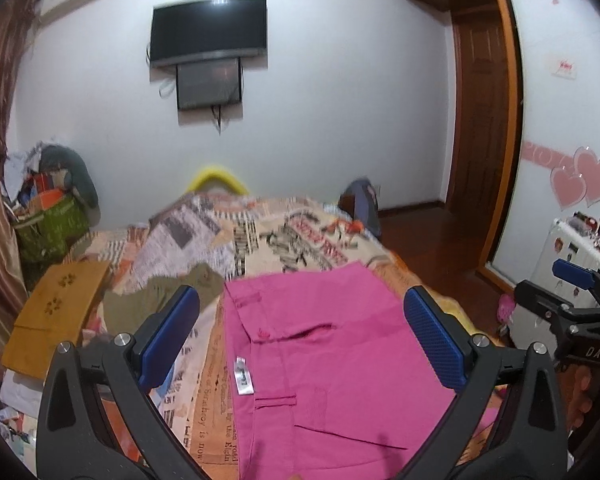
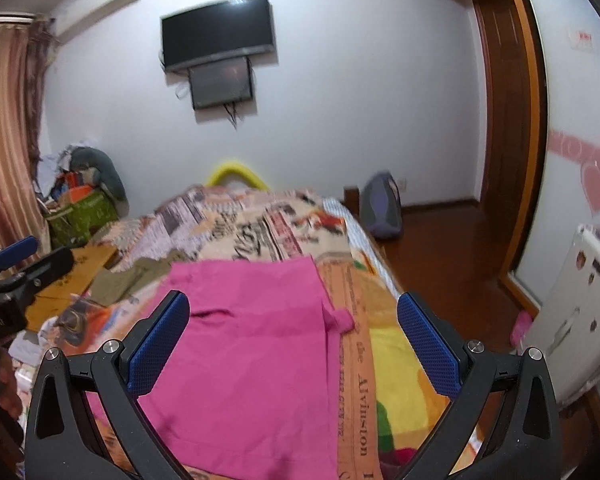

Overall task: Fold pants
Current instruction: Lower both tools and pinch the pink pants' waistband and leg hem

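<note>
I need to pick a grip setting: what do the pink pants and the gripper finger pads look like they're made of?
Pink pants: matte woven fabric, probably cotton; it creases softly. Left gripper finger pads: blue, dot-textured, likely rubber or plastic.

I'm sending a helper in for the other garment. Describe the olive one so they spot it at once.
Start at the bed with the newspaper-print cover below the wall TV. The pink pants lie spread across it. Beside their left edge sits the olive garment, crumpled and dull green, next to a wooden board.
</note>
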`<state>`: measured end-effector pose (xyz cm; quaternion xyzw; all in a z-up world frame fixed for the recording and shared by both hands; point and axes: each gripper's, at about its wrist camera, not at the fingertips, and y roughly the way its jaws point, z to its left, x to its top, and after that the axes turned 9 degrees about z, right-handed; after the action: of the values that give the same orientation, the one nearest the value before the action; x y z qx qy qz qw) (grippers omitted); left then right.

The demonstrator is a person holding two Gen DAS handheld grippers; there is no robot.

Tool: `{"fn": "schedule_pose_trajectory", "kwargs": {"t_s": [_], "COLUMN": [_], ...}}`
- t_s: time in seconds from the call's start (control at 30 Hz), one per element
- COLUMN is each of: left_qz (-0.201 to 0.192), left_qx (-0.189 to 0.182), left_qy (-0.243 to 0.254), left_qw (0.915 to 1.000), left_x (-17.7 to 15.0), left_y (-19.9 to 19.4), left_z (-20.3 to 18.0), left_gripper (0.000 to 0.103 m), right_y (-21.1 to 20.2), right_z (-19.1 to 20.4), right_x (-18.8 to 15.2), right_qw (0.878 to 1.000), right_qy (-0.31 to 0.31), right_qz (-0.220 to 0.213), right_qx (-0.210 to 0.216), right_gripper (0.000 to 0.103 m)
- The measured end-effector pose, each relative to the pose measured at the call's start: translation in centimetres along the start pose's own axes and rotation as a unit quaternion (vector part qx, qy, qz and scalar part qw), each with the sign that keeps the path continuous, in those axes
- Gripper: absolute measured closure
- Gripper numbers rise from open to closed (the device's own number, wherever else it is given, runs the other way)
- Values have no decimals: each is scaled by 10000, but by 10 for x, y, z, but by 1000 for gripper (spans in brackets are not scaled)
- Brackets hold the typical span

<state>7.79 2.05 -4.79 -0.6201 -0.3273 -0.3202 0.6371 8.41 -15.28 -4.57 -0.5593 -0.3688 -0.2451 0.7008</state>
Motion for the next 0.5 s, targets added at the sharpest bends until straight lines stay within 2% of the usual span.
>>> {"fn": "schedule_pose_trajectory", "kwargs": {"t_s": [0.17, 0.3, 0.37, 0.5], "left_qz": [730, 1344, 1565, 2024], "left_qx": [-60, -196, -219, -282], "left_qy": [-52, -140, -149, -162], "left_qw": [9973, 9906, 9873, 9788], "left_x": [-8, -17, -21, -27], "left_y": [56, 99, 117, 152], "left_z": [15, 28, 33, 44], "left_gripper": [0, 0, 9, 16], "right_y": [35, 61, 76, 105], "right_z": [-20, -33, -39, -46], "right_x": [-7, -10, -11, -12], "right_qw": [9984, 9955, 9936, 9906], "right_qy": [121, 134, 93, 25], "right_qz": [508, 862, 1052, 1331], "right_qx": [-228, -377, -400, -304], "right_gripper": [0, 0, 0, 1]}}
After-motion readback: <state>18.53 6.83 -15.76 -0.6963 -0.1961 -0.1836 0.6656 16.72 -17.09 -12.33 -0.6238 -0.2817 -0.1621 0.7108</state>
